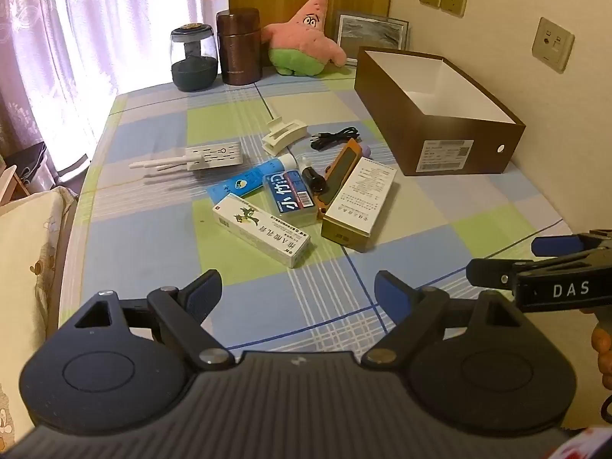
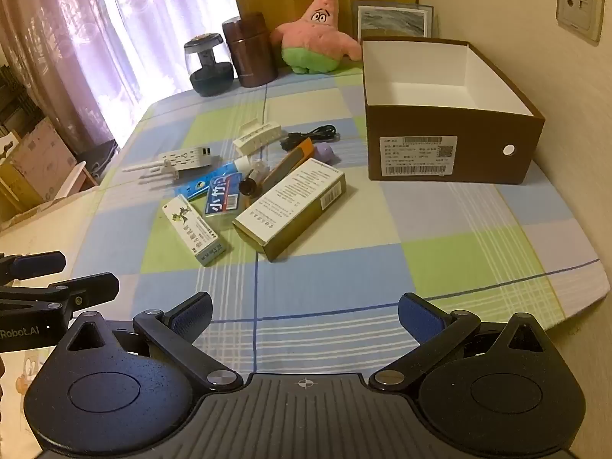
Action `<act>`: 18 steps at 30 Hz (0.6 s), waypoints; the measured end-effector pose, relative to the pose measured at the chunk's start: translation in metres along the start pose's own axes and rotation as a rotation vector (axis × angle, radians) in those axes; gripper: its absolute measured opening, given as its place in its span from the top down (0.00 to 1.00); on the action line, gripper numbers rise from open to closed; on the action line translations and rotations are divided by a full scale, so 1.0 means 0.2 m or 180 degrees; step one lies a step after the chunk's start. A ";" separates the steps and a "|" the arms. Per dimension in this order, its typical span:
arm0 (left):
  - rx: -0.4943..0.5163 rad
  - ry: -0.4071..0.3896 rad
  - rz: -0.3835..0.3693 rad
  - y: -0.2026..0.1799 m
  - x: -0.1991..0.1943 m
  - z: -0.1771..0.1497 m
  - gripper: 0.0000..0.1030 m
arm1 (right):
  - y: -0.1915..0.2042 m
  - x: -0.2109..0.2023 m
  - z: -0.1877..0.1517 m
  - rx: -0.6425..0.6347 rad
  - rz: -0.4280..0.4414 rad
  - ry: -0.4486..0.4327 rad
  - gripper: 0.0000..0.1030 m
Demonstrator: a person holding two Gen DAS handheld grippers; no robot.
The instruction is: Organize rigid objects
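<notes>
The left gripper (image 1: 298,294) hung above the near part of the checked cloth (image 1: 160,252), its jaws spread wide with nothing between them. The right gripper (image 2: 305,315) hovered just beside it, likewise fully spread and empty; each showed at the edge of the other's view.

Ahead of both, near the middle of the table, lay a loose cluster. Nearest the left gripper was a white carton (image 1: 262,229) with a green figure. Just right of it sat a gold box (image 1: 359,202), its white printed face up, closest to the right gripper. Between them lay a small blue pack (image 1: 292,193), touching a blue tube (image 1: 244,181) behind it. A small dark bottle (image 1: 314,179) and an orange case (image 1: 342,170) lay against the gold box's far side. Farther left sat a white router (image 1: 208,157), antennas pointing left. Beyond the cluster were a white clip (image 1: 283,135) and a black cable (image 1: 334,137).

Ahead to the right stood a brown box (image 2: 451,141), open and white inside, well apart from the cluster.

At the far edge stood a dark jar (image 1: 193,57), a brown canister (image 1: 239,46), a pink plush star (image 1: 306,36) and a framed picture (image 1: 373,32).
</notes>
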State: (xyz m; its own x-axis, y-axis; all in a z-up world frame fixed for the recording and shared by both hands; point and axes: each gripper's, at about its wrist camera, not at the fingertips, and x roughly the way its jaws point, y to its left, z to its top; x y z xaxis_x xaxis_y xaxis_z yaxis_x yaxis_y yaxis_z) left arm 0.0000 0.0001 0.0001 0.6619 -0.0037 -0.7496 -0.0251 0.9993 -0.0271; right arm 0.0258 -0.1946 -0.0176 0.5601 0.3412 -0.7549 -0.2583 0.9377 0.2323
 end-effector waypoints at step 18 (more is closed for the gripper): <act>0.0000 -0.0002 0.0001 0.00 0.00 0.00 0.18 | 0.01 0.02 0.00 -0.0006 -0.0008 0.0009 0.02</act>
State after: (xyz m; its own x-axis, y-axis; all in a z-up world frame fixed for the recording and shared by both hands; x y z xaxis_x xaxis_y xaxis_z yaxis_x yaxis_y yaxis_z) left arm 0.0000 0.0001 0.0000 0.6622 -0.0033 -0.7493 -0.0254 0.9993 -0.0269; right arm 0.0279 -0.1920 -0.0194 0.5584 0.3387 -0.7572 -0.2584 0.9384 0.2293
